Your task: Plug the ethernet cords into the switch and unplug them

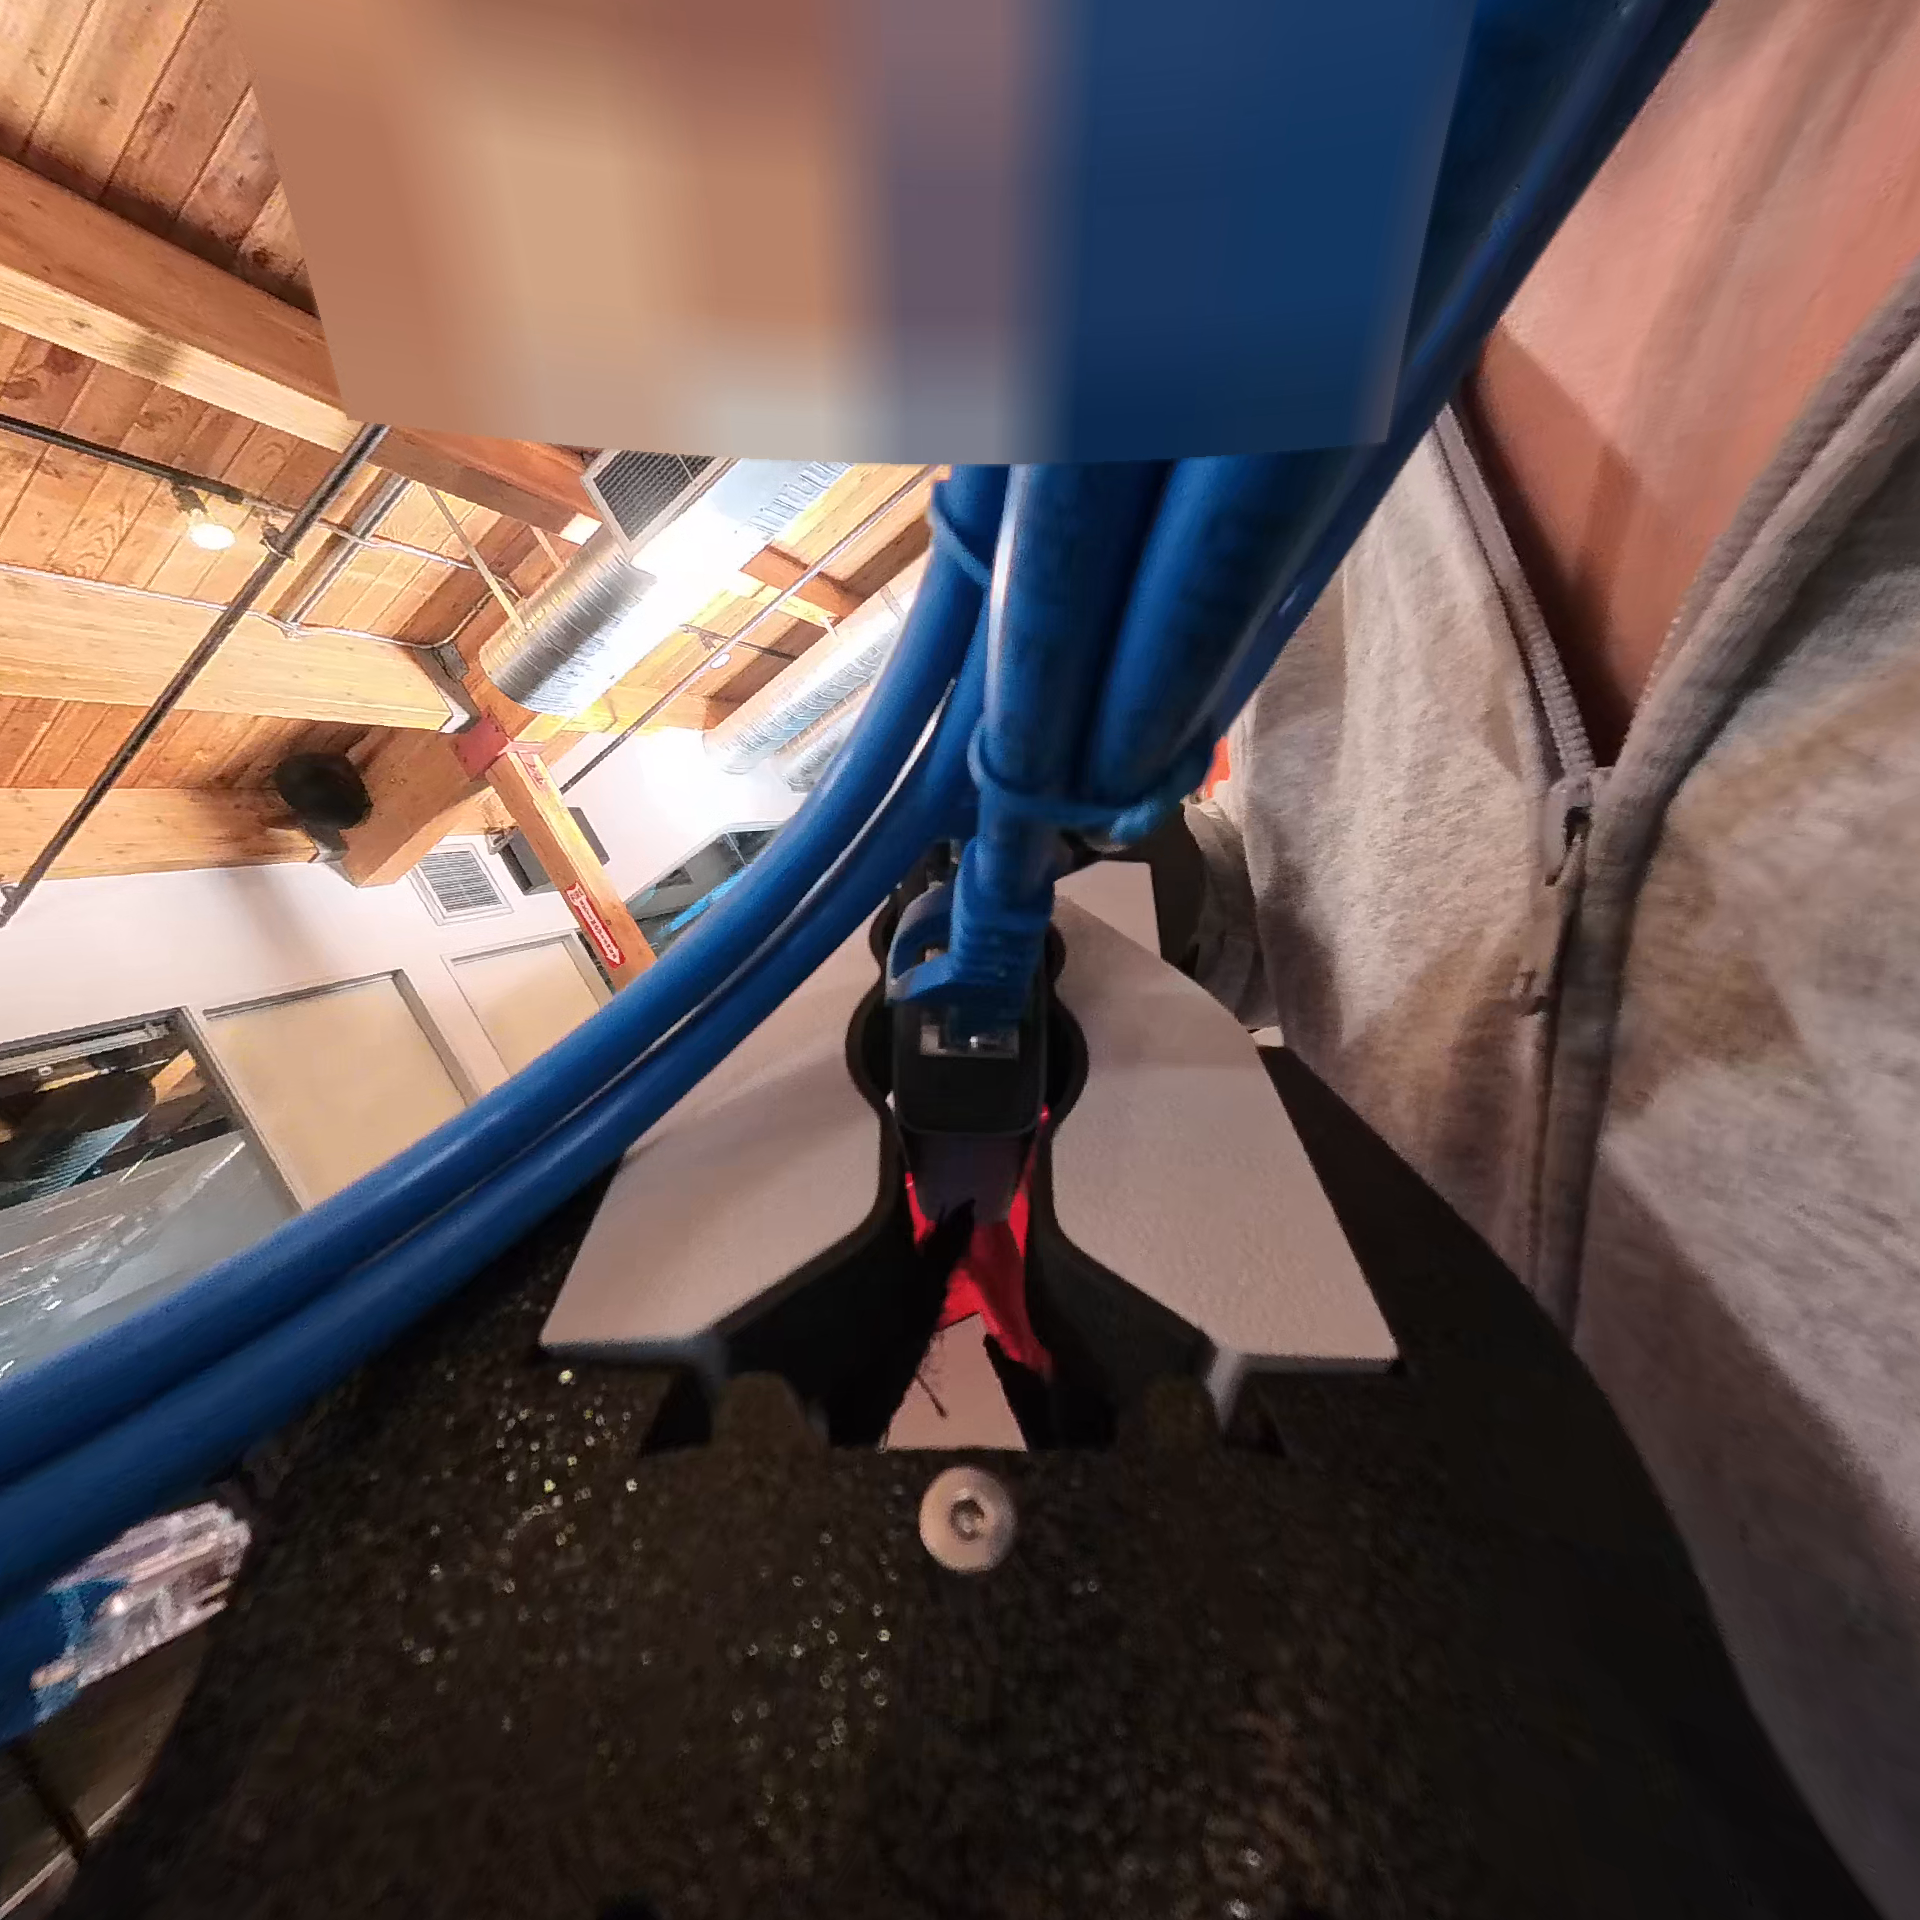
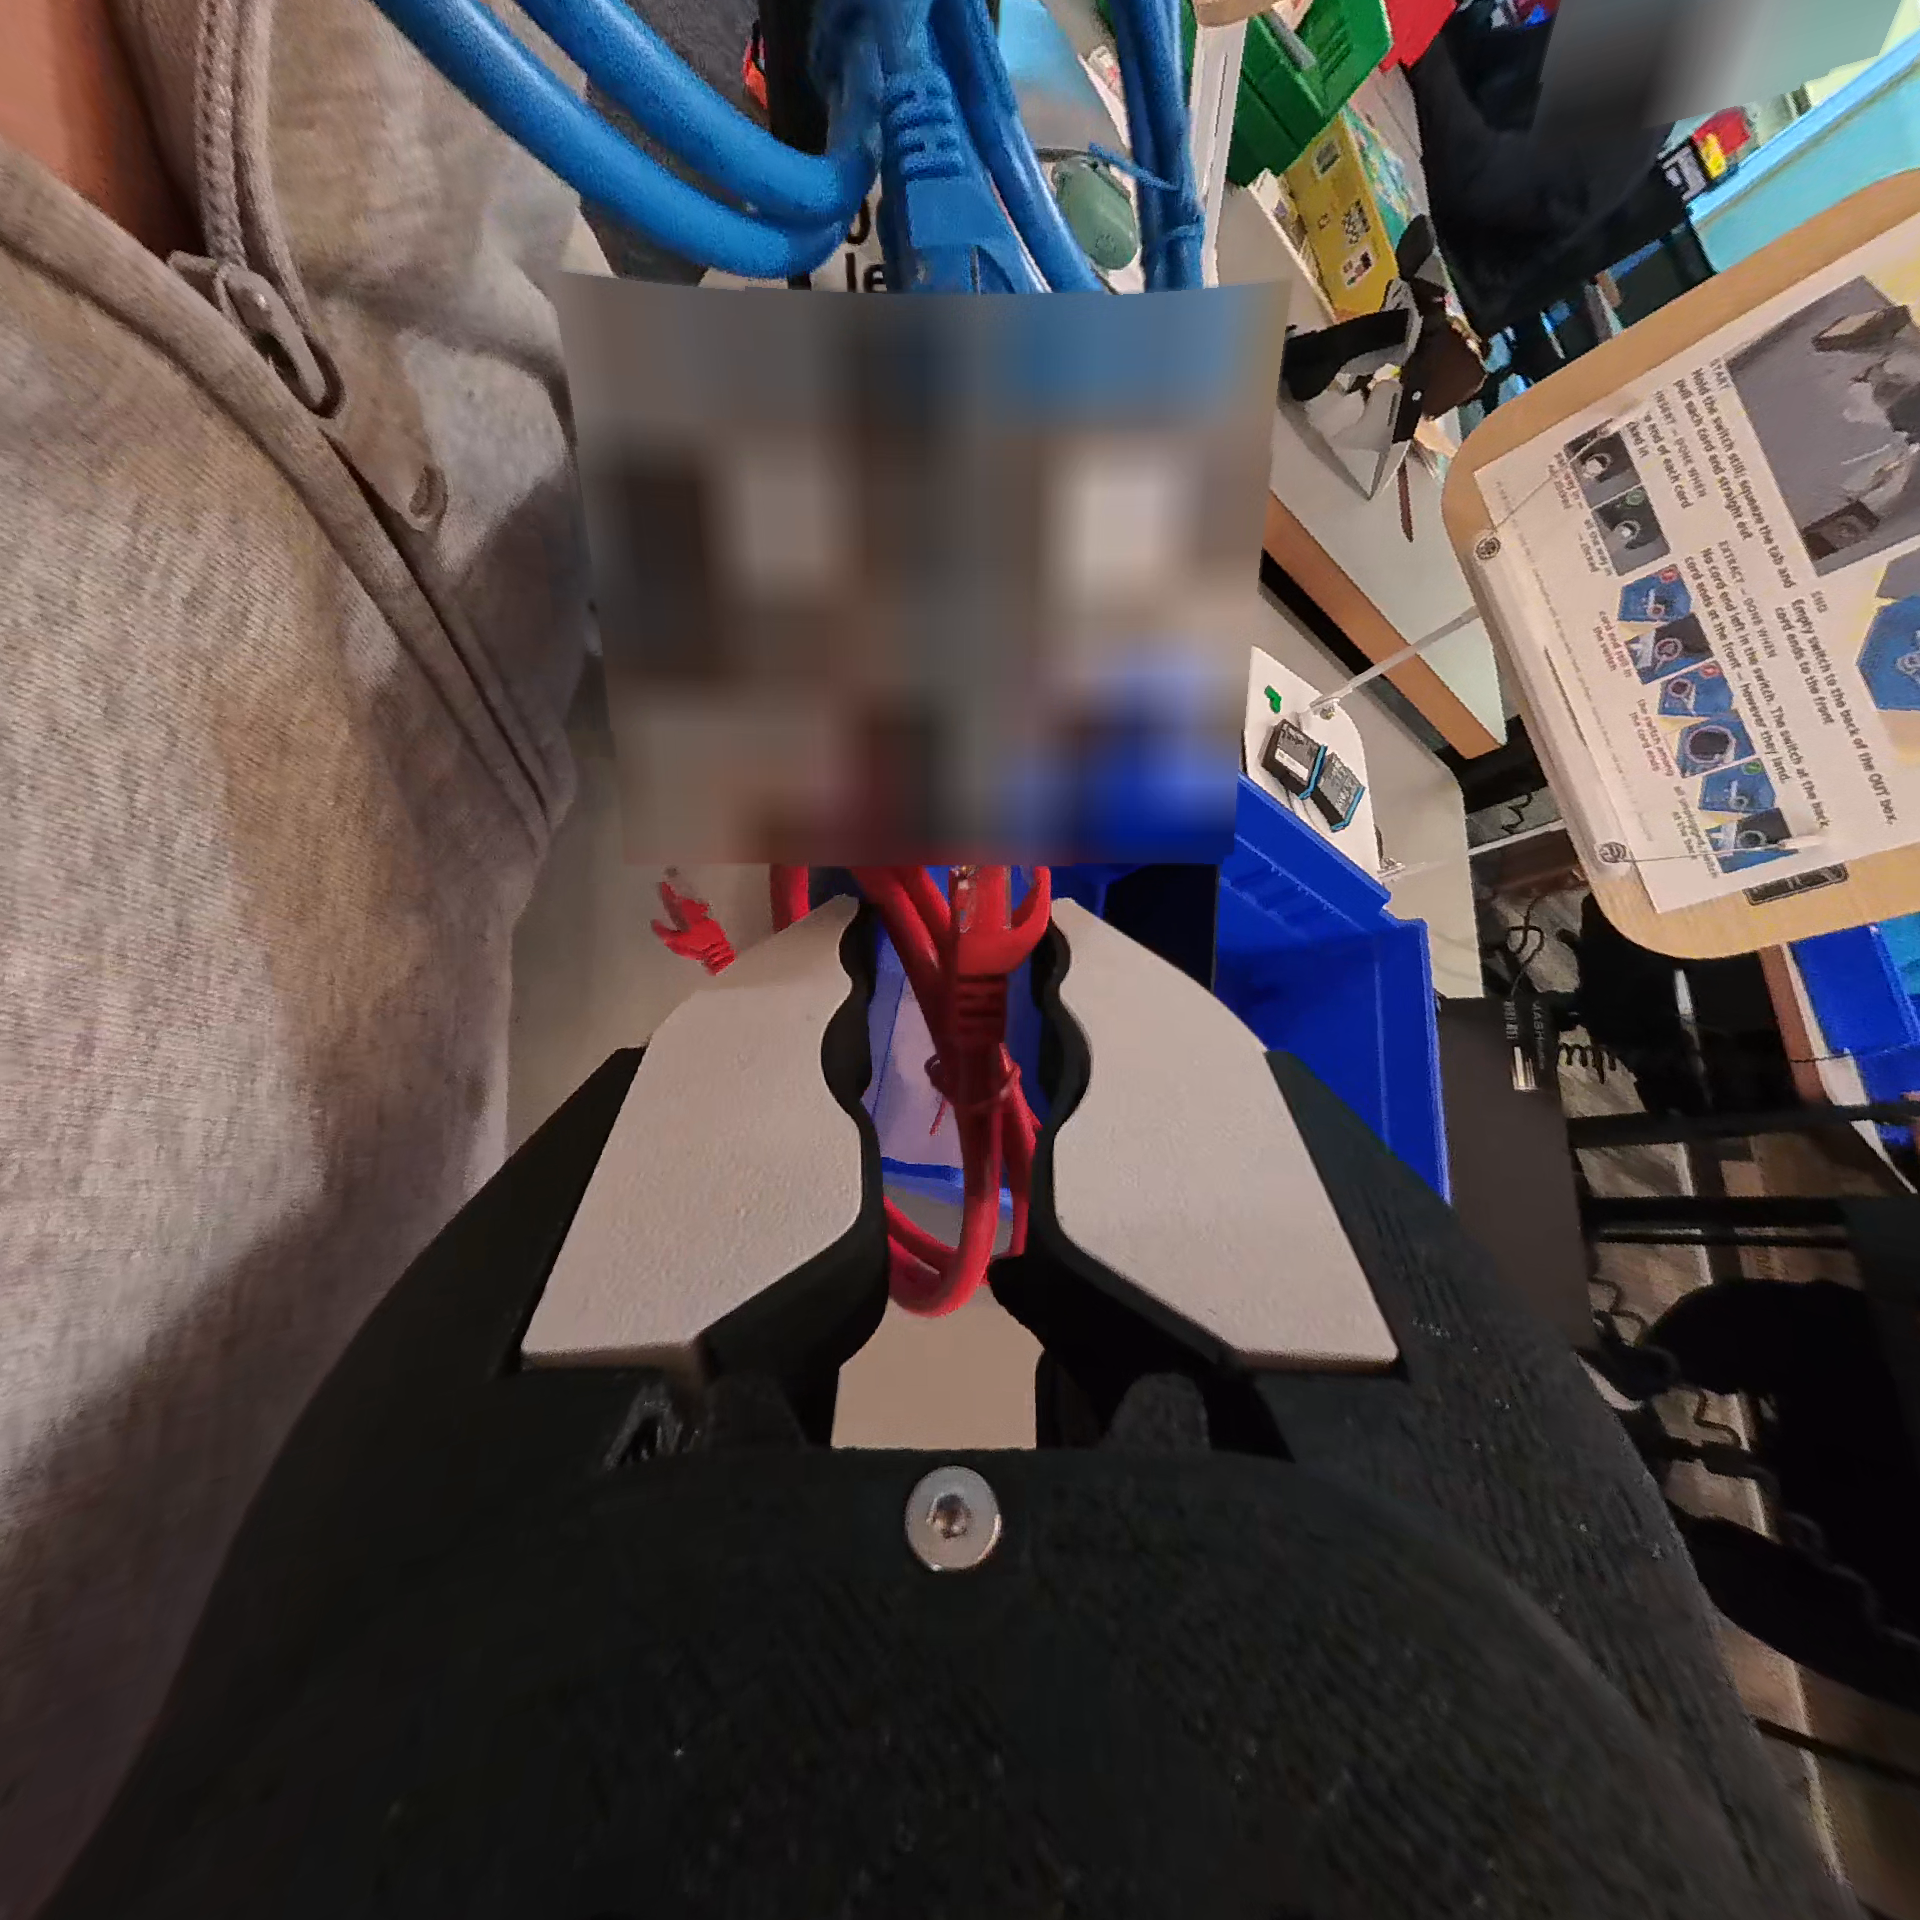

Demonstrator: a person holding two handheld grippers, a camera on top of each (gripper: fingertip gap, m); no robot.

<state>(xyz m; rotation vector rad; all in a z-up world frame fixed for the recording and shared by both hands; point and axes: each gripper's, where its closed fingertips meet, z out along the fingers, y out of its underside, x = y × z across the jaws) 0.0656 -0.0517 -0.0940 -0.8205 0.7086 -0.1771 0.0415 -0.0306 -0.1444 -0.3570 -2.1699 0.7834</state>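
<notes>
In the left wrist view my left gripper points up toward a wooden ceiling. It is shut on a small black box. A blue cable plug sits in the box's top. Thick blue cables loop away to the left, and a clear-tipped plug hangs at the lower left. A red piece shows under the box. In the right wrist view my right gripper has its jaws narrow around a tied red cable bundle. Another red plug hangs left of it.
A person in a grey zip hoodie stands close against both grippers. A blue bin sits behind the right gripper. A wooden board with a printed sheet is at the right. Blue cables hang above. Two small black devices lie on a table. My right fingertips sit around 6 centimeters from my left ones.
</notes>
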